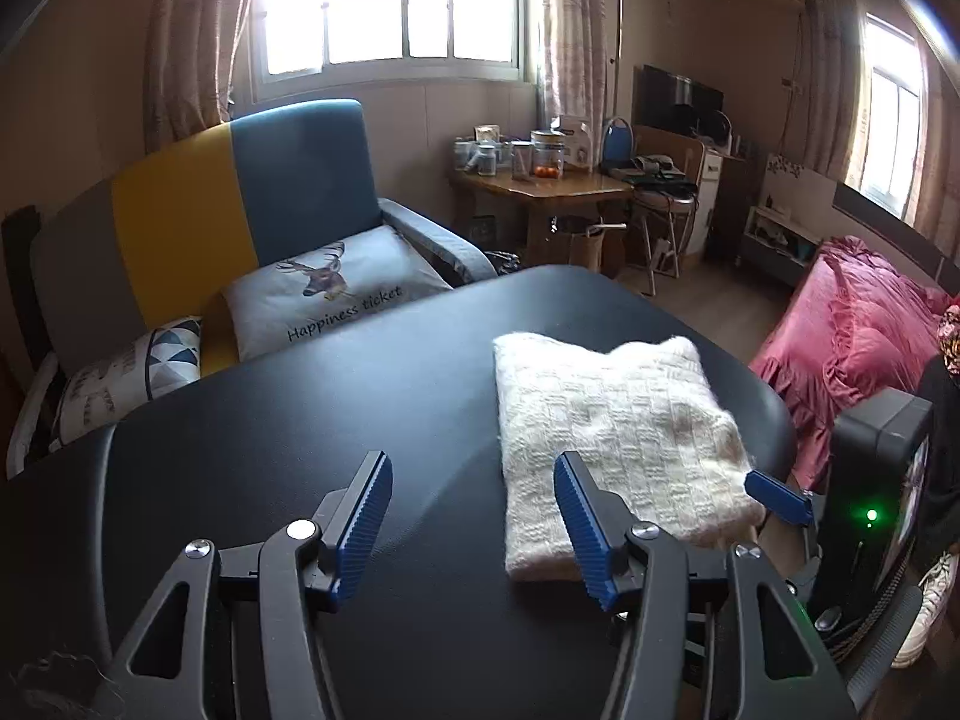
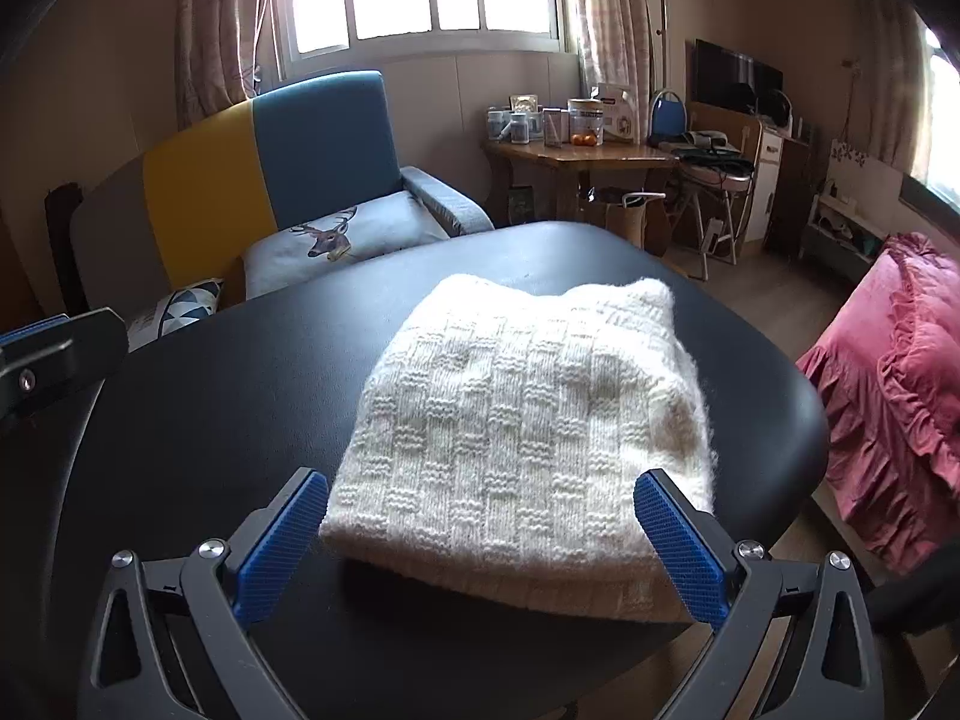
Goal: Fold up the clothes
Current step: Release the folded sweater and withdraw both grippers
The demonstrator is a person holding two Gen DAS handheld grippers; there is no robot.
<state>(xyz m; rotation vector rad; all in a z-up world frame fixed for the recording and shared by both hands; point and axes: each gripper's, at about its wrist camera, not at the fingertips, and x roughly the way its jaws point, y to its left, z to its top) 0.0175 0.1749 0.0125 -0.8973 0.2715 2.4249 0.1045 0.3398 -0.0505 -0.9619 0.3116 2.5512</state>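
Blue ribbed pads on both sets of fingers, both spread wide, nothing held. Left gripper (image 1: 474, 531) hovers over bare tabletop (image 1: 300, 420), its right finger just overlapping the near-left corner of the sweater (image 1: 612, 426) in view; contact cannot be told. Right gripper (image 2: 483, 546) sits at the sweater's near edge, fingers straddling it on either side, apparently clear of the knit.

Sweater is a cream basket-weave knit, already a thick compact rectangle, lying toward the right side of the black tabletop, its right edge close to the rim. Judged: fold looks mostly done, maybe one more fold or a final tidy left.

Risks from here:
- Fuzzy loose knit could snag on the ribbed pads, so a release may drag the top layer and open the fold.
- Thick stack: a pinch at the near edge may catch only upper layers, so lower ones stay put and the bundle skews.
- Pushing rightward could slide it off the rim toward the floor beside the pink bed (image 2: 900, 396); smooth tabletop gives little grip.
- Left fingers off to the side: uneven lift if both close at different depths.
- Far right corner looks puffed up, may flop over.
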